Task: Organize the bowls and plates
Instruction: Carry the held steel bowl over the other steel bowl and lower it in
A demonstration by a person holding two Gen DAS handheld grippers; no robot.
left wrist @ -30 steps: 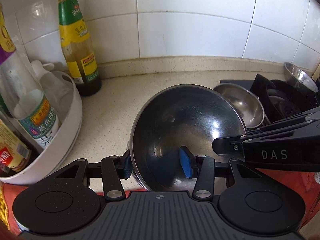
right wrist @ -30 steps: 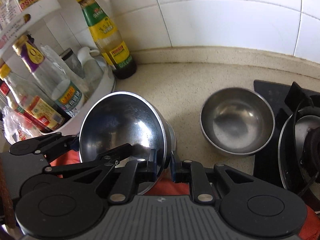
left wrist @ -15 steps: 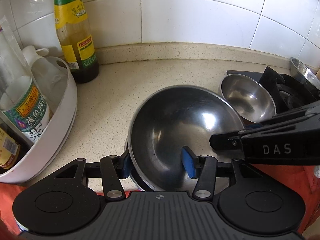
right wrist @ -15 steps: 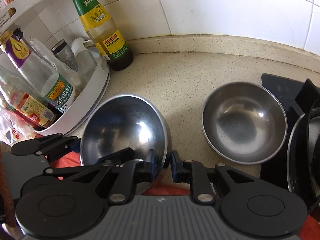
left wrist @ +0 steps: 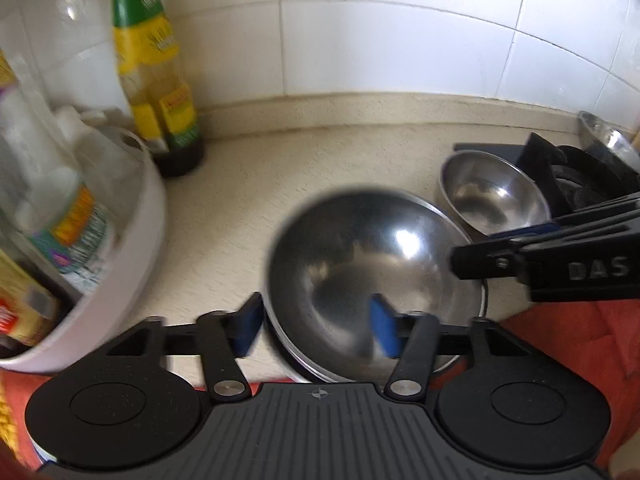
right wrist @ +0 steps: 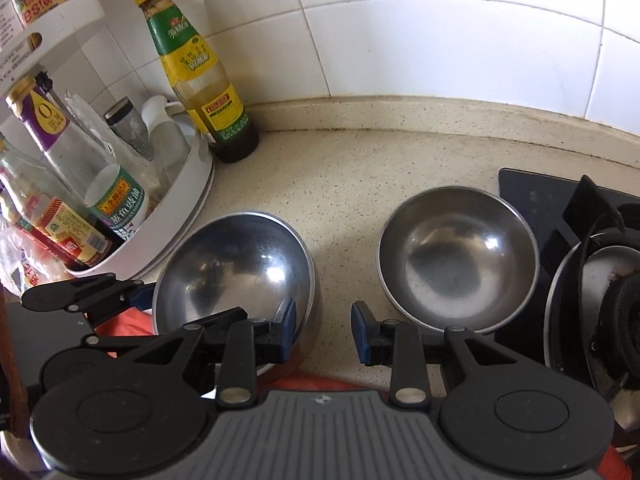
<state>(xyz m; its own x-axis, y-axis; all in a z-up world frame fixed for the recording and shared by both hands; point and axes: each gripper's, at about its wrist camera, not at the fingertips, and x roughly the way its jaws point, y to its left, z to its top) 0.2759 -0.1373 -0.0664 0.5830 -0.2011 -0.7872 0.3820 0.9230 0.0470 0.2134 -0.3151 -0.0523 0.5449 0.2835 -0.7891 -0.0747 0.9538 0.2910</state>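
A large steel bowl rests upright near the counter's front edge. My left gripper straddles its near-left rim, one blue pad outside and one inside. Its jaws are opening and the pads stand off the metal. My right gripper straddles the bowl's right wall the same way, its jaws opening too, with a gap on each side. Each gripper shows in the other's view: the right gripper and the left gripper. A smaller steel bowl sits to the right, beside the stove.
A white turntable rack crowded with bottles stands at the left. A green-labelled sauce bottle stands by the tiled wall. The black gas stove fills the right. Another steel bowl lies beyond it. Orange-red cloth lies below.
The large bowl went from tilted in both grips to level on the counter. Both grippers' jaws have spread off its rim.
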